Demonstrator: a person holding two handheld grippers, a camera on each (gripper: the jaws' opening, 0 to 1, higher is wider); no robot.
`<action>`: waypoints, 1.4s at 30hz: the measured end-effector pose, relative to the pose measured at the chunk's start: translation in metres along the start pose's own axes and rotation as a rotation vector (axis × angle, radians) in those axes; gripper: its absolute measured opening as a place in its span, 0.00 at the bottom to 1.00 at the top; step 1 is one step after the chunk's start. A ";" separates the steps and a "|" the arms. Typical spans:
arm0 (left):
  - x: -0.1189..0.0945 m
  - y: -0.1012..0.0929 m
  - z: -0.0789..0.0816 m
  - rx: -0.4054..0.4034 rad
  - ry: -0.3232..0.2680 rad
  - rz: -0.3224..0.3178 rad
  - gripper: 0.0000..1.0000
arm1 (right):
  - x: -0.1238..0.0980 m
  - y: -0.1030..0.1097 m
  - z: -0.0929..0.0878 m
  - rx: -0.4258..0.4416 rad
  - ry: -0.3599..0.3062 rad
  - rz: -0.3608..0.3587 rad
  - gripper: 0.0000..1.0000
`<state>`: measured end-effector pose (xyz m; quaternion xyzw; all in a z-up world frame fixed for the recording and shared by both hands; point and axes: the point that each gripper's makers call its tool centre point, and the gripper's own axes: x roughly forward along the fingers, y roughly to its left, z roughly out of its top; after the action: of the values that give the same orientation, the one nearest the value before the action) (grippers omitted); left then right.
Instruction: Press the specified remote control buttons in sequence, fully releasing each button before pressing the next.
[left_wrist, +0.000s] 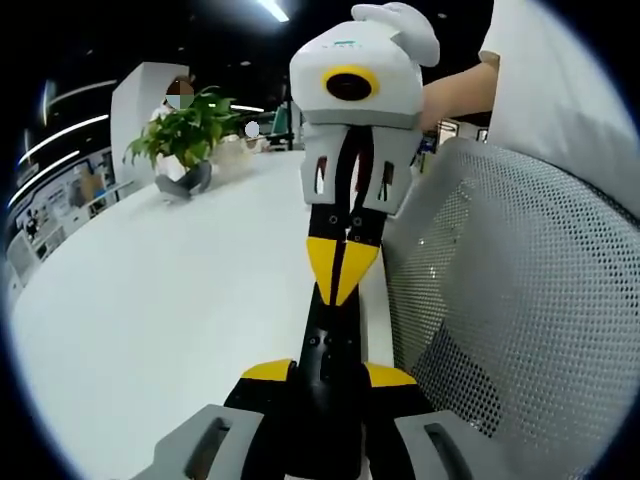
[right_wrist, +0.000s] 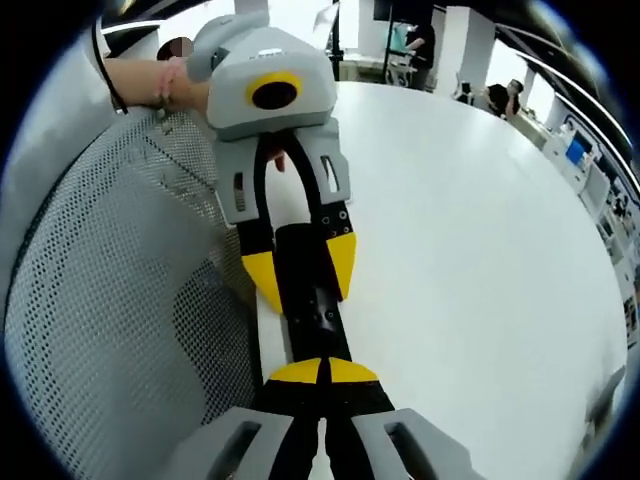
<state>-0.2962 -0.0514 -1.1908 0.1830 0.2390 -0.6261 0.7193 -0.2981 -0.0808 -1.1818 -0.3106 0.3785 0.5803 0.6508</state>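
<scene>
White table (left_wrist: 150, 330), 1 plant (left_wrist: 185, 135), 1 remote (left_wrist: 332, 345) in left gripper (left_wrist: 330, 373); right gripper (right_wrist: 322, 370) closed.

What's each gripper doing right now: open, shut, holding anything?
Left gripper: tongs shut on the black remote.
Right gripper: tongs shut, gripping nothing, tips against the remote's end.

Both cameras sit low over the white round-edged bench (left_wrist: 150, 330), each looking along its own jaws straight at the other. The left gripper view faces down the bench toward a leafy green potted plant (left_wrist: 190, 130), with the grey mesh chair back (left_wrist: 520, 300) close on its right. The right gripper view faces the opposite way, the same mesh chair back (right_wrist: 110, 300) close on its left. Both share the black slab-shaped remote control (left_wrist: 335, 350) held between them (right_wrist: 305, 290).
</scene>
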 end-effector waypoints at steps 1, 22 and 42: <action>0.000 0.000 0.000 -0.001 0.000 0.000 0.25 | 0.000 0.000 0.000 0.013 -0.020 -0.009 0.00; 0.000 0.000 0.000 0.001 0.000 0.002 0.25 | 0.006 0.003 0.007 -0.193 0.060 -0.050 0.00; 0.000 0.000 0.000 0.004 0.003 0.003 0.25 | 0.013 0.005 0.017 -0.038 -0.004 -0.050 0.00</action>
<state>-0.2965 -0.0513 -1.1906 0.1857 0.2386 -0.6253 0.7194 -0.3006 -0.0585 -1.1839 -0.3310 0.3583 0.5715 0.6600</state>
